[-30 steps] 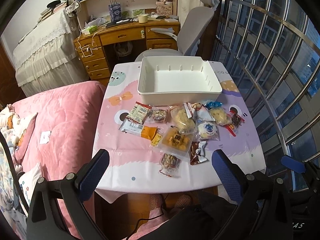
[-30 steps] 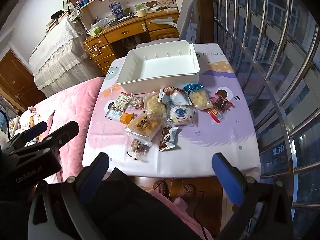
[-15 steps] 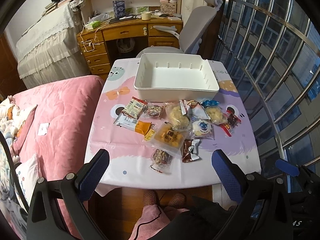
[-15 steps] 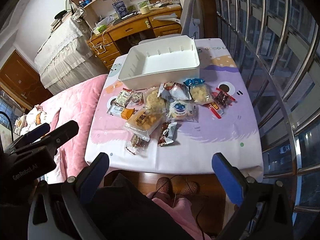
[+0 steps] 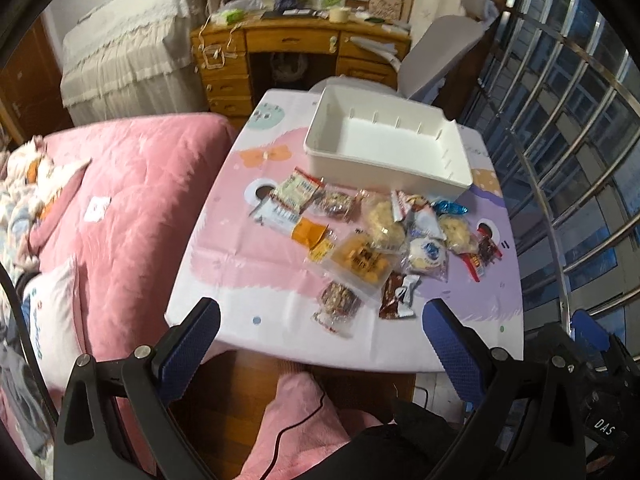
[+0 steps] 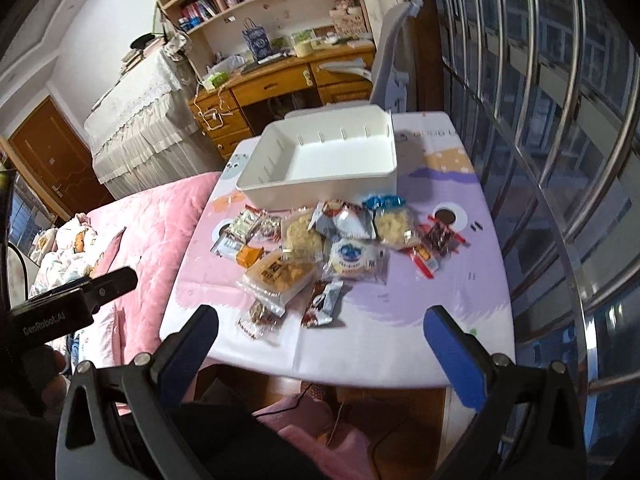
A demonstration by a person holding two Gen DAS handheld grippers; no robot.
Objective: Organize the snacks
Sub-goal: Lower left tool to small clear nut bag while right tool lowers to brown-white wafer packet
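snacks heaped loose mid-table, just in front of white bin, nothing inside the bin. orange-filled clear tray pack near centre of pile, round blue-print pastry beside it on the right, pale puffed cakes behind, red-wrapped sticks at far right edge of pile. green-white packet and orange-ended bar on the left side. two dark wrappers closest to near edge: brown one and nutty bar, side by side, slightly apart from the heap. all on pastel cartoon tablecloth.

left gripper hovering over near table edge, jaws spread wide, holding nothing. right gripper same posture, jaws spread wide, nothing pinched, clear of every pack. body of the left unit visible at left of the right wrist view.

pink bed touching table's left side, grey office chair behind bin, wooden desk further back, metal window bars along the right.
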